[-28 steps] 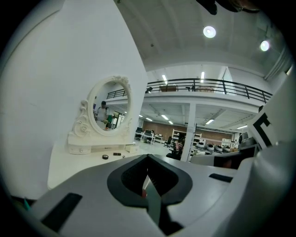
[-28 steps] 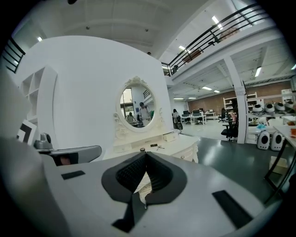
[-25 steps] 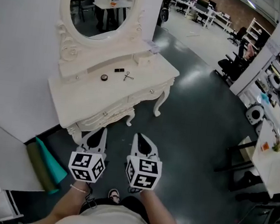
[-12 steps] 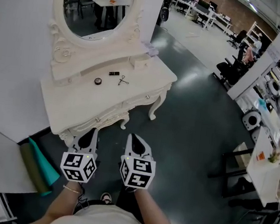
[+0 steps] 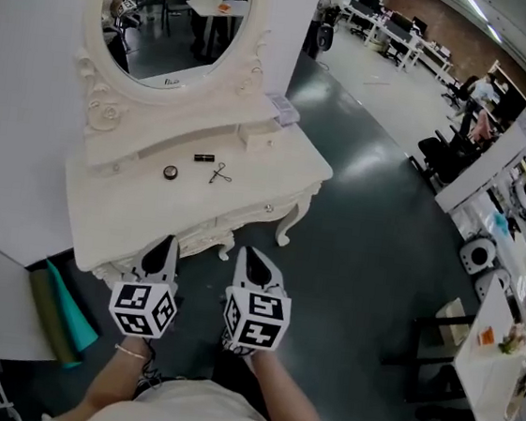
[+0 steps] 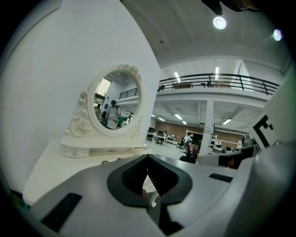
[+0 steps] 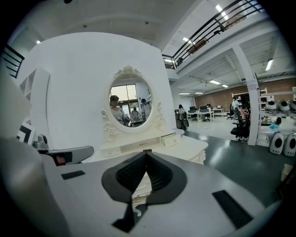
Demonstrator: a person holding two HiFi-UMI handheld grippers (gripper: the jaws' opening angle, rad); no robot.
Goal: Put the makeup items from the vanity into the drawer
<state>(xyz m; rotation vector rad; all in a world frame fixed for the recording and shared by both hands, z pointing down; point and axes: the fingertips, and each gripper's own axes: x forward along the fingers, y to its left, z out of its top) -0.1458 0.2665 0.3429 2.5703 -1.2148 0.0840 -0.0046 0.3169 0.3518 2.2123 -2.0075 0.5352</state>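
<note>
The white vanity (image 5: 140,214) with its oval mirror (image 5: 172,15) stands just ahead of me. On its top lie a small round compact (image 5: 170,173), a black lipstick tube (image 5: 203,157) and a metal eyelash curler (image 5: 218,173). The front drawers (image 5: 244,214) look closed. My left gripper (image 5: 169,239) is at the vanity's front edge and my right gripper (image 5: 245,250) is beside it, over the floor. Both are shut and empty. In the left gripper view the jaws (image 6: 148,159) meet at the tip before the vanity (image 6: 55,166). The right gripper (image 7: 146,153) looks at the mirror (image 7: 131,107).
A small white box (image 5: 262,137) sits on the vanity's rear shelf. Rolled teal and olive mats (image 5: 62,314) lie on the floor to the left, against a white partition. Dark floor stretches to the right toward office chairs (image 5: 444,150) and white tables (image 5: 496,363).
Both grippers have moved forward together, toward the vanity; its front edge now sits right at the left gripper's tips. Both stay shut.
</note>
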